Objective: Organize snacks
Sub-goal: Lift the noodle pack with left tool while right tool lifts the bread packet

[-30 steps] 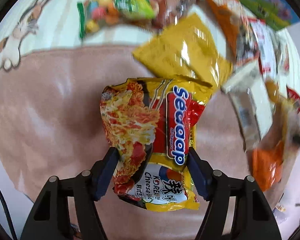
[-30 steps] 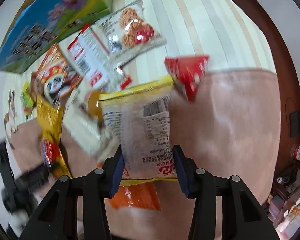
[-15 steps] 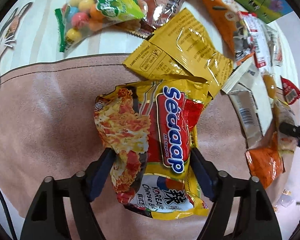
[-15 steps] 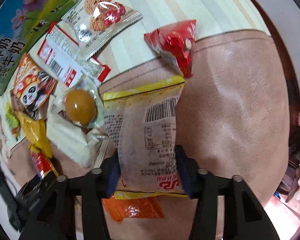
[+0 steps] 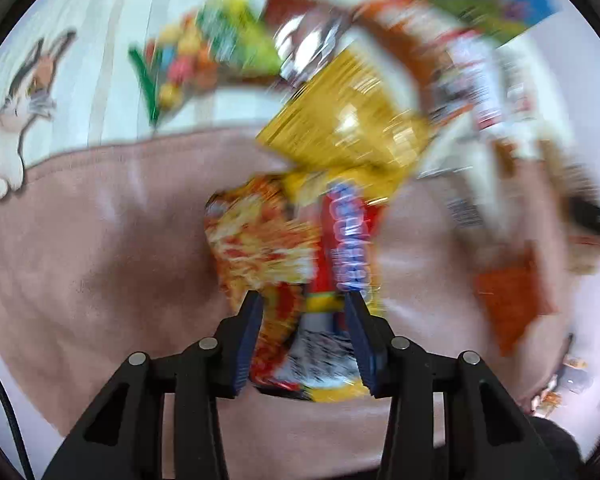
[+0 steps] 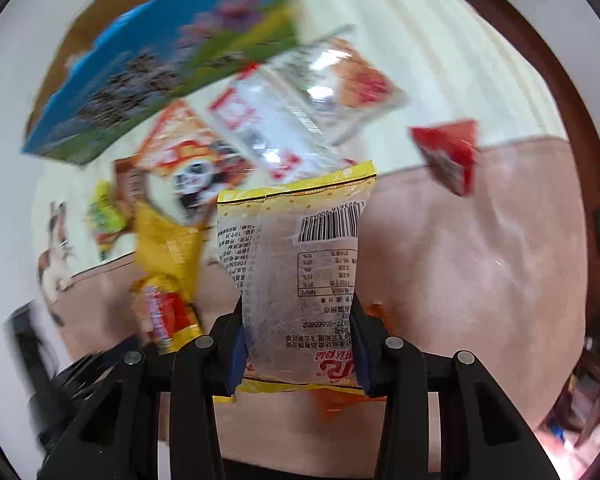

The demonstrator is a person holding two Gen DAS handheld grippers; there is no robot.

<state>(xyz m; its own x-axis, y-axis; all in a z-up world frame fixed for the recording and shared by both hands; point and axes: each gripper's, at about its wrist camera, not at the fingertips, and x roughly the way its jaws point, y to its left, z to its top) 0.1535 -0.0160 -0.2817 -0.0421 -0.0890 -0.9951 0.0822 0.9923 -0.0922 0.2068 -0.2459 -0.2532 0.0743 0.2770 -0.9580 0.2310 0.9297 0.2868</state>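
A home: cat-print bedsheet (image 5: 100,60), pink blanket (image 5: 100,260).

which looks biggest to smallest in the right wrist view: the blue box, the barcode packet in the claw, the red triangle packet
1. blue box
2. barcode packet, held in the right claw; it sits nearest the camera, so its rank against the box is unsure
3. red triangle packet

The noodle packet (image 5: 296,264), yellow and red with a noodle picture and a blue-lettered red band, is pinched at its lower end in the left claw (image 5: 304,320), its far end toward 12 o'clock. The clear snack bag (image 6: 296,268), yellow-edged with a barcode and printed panel facing up, stands lengthwise in the right claw (image 6: 298,328). Blurred loose packets (image 5: 340,128) lie beyond, from 11 to 3 o'clock.
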